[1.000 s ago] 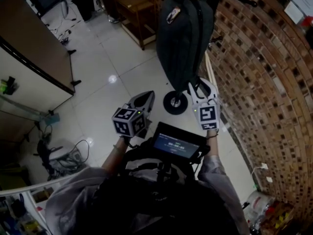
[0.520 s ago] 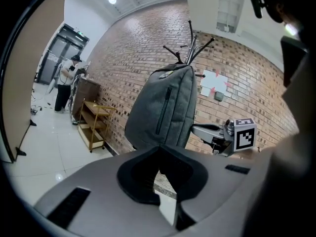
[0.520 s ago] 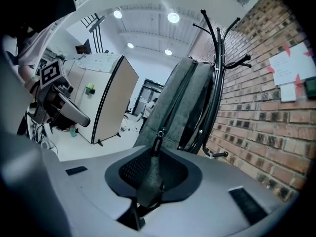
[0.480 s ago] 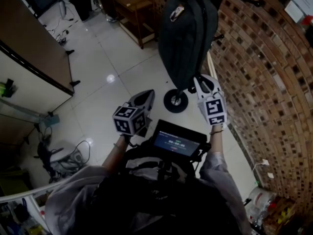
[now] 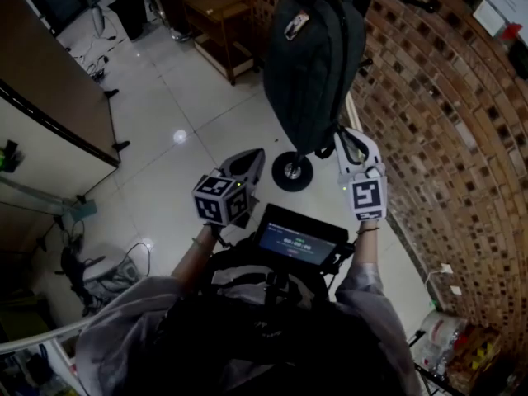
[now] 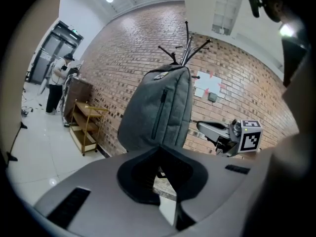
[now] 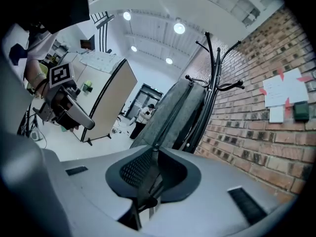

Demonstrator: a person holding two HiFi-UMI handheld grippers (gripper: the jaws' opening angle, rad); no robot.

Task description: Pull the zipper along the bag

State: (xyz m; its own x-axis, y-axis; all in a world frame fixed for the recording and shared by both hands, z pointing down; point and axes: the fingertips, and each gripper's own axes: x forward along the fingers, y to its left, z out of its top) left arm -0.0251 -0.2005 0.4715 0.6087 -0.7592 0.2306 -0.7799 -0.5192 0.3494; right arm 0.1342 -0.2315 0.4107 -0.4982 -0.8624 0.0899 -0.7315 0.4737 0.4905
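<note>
**A:** Where's the bag (image 5: 313, 52)?

**B:** It hangs from the coat stand (image 7: 213, 68), right by the brick wall (image 5: 445, 139).

**A:** And the right gripper (image 5: 350, 141)?

**B:** It's up at the bag's lower end. Its jaws are closing on a dark zipper pull (image 7: 149, 174) that runs between the pads.

**A:** What about the left gripper (image 5: 250, 160)?

**B:** That one is off to the left, apart from the bag. Its jaws are pressed together with nothing between them.
</note>
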